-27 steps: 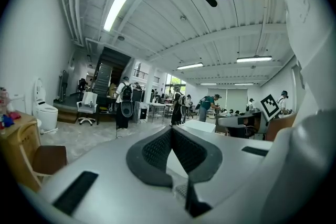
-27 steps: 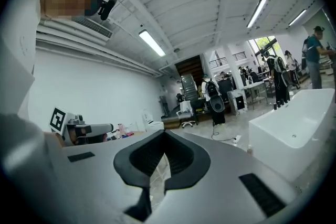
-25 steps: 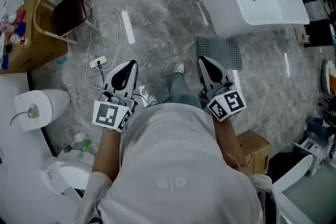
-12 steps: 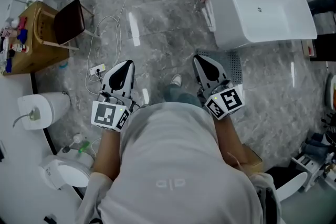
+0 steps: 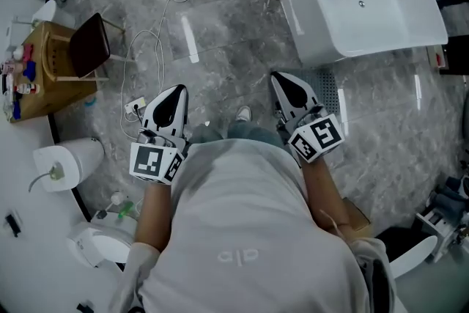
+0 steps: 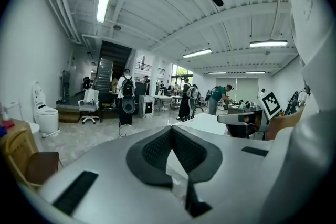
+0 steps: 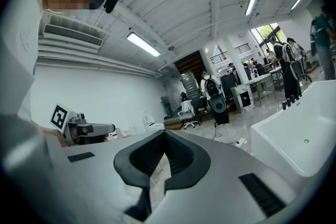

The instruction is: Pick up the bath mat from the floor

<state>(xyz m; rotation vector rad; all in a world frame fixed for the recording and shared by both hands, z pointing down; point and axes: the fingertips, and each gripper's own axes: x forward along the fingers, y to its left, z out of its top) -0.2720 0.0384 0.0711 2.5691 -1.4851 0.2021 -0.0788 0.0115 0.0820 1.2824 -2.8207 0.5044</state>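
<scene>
The bath mat (image 5: 327, 89) is a grey dotted rectangle flat on the marble floor, right against the near side of the white bathtub (image 5: 359, 4). My right gripper (image 5: 281, 78) is held at waist height over the mat's left part and hides it; its jaws are shut with nothing in them. My left gripper (image 5: 177, 90) hovers level with it, over bare floor to the left, also shut on nothing. Both gripper views point out across the room, with the left gripper (image 6: 171, 129) and right gripper (image 7: 164, 134) tips touching; the mat shows in neither.
A dark-seated chair (image 5: 89, 45) and a brown box of bottles (image 5: 35, 77) stand at the left. A white cable (image 5: 157, 18) runs to a power strip (image 5: 133, 107). A toilet (image 5: 97, 245) is near left, a cardboard box (image 5: 357, 214) near right. People stand far off.
The floor has slid slightly in the head view as the person shifted toward the tub. The right gripper now covers more of the mat. Both grippers stay shut and level.
</scene>
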